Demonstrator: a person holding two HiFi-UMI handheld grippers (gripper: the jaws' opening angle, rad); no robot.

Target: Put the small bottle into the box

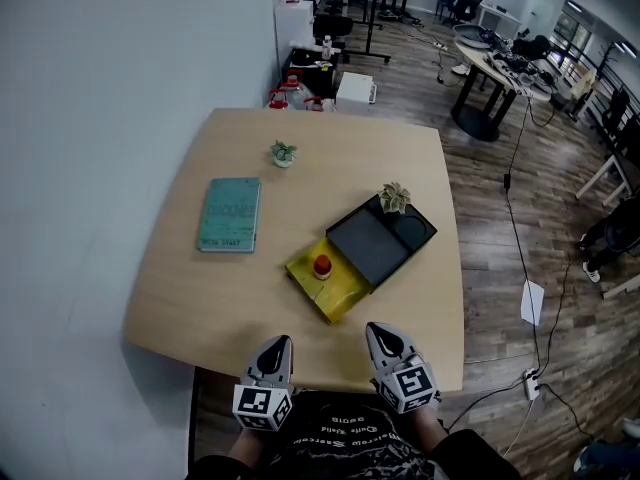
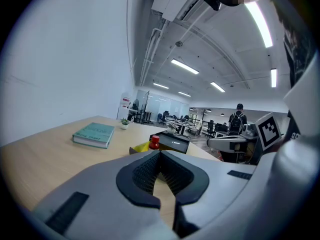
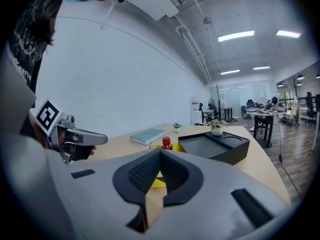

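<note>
The small bottle (image 1: 322, 265), centre frame, looks light, stiff and probably slippery, so grip it low across its body. Your left claw (image 1: 278, 341) and right claw (image 1: 378, 330) are both closed on nothing.

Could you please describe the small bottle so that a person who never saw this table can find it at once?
Start at the wooden table and find the yellow box near the person's edge, beside a black tray. The bottle stands at the box's end next to that tray. It is the only red-capped thing; the neighbours are yellow, black or green.
</note>
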